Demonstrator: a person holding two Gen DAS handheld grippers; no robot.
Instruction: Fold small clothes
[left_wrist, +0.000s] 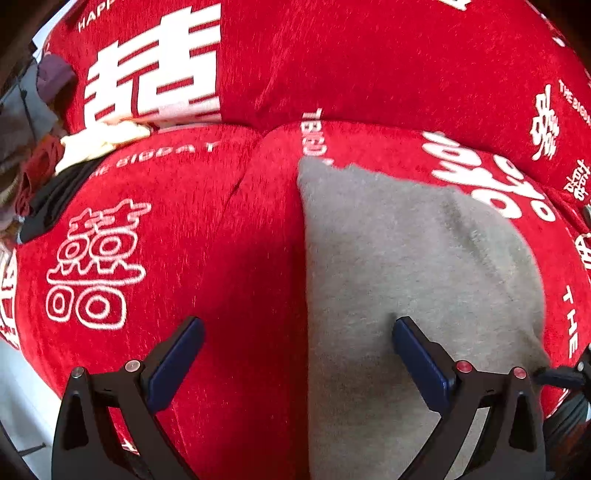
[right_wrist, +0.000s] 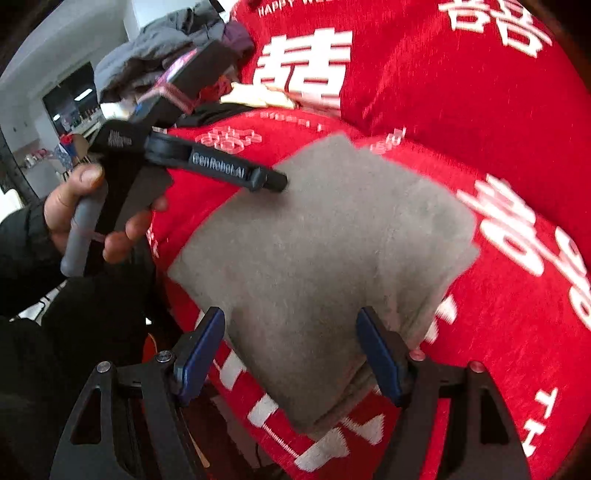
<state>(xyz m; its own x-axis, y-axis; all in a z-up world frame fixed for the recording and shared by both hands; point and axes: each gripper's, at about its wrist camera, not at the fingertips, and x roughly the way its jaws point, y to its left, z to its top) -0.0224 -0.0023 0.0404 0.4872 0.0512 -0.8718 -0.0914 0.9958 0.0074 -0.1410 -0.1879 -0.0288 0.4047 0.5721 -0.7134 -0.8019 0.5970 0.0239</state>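
A folded grey garment (left_wrist: 413, 266) lies flat on a red sofa cover (left_wrist: 207, 258) printed with white characters. My left gripper (left_wrist: 297, 328) stands open astride the garment's left edge: one fingertip rests on the grey cloth, the other is over the red cover. In the right wrist view the grey garment (right_wrist: 325, 251) fills the middle, and my right gripper (right_wrist: 290, 317) hangs open over its near corner, with cloth between the blue pads but not pinched. A hand (right_wrist: 74, 206) holds the left gripper, whose black finger (right_wrist: 229, 171) touches the garment's far left edge.
A heap of other clothes lies at the sofa's left end: a cream piece (left_wrist: 99, 142), a black one (left_wrist: 51, 210), a dark red one (left_wrist: 37, 177) and a grey jacket (right_wrist: 155, 48). The red backrest (left_wrist: 369, 66) rises behind the seat. A dark sleeve (right_wrist: 55, 332) fills the lower left.
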